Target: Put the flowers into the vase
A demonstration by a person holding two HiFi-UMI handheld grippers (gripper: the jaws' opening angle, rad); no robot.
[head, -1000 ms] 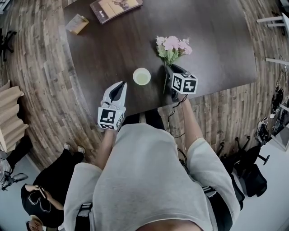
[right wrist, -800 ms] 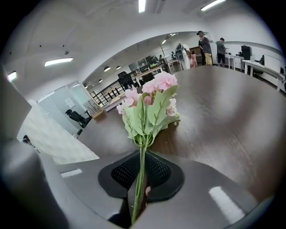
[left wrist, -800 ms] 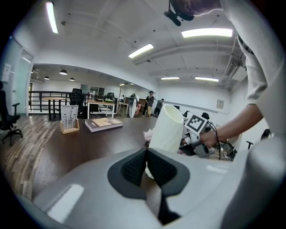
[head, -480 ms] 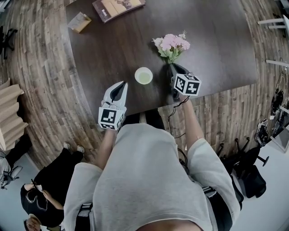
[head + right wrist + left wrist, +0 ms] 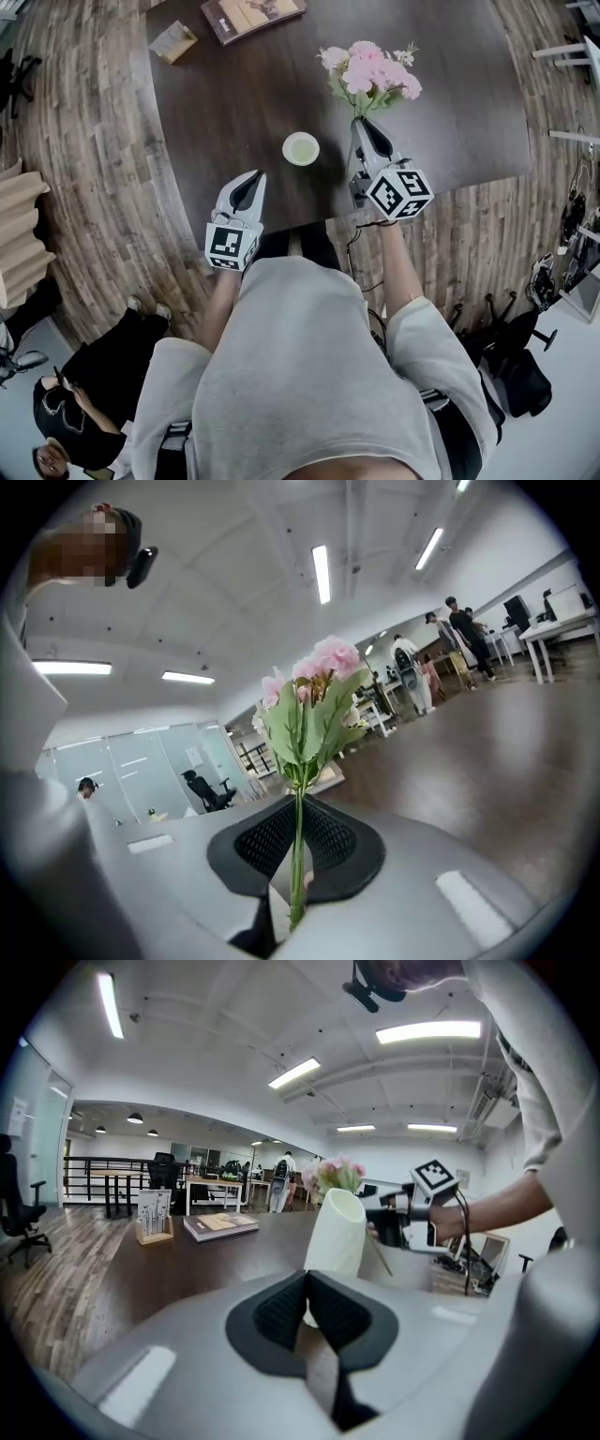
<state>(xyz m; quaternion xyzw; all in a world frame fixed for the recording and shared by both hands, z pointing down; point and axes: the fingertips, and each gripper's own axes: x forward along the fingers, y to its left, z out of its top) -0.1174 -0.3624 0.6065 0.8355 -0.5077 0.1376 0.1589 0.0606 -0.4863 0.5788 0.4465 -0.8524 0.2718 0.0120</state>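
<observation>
Above table (image 5: 469,112), flowers (image 5: 373,70) near upright, blooms up, right gripper (image 5: 366,127) jaws just closed on stem, left gripper (image 5: 253,176) jaws together

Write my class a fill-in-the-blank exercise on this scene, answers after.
1. The right gripper is shut on the stem of the flowers, whose blooms are ____.
2. The vase on the table holds ____ flowers.
3. The left gripper is shut, with ____ between its jaws.
Missing words: pink; no; nothing.
Note: the right gripper's jaws have just been closing, the stem between them.
</observation>
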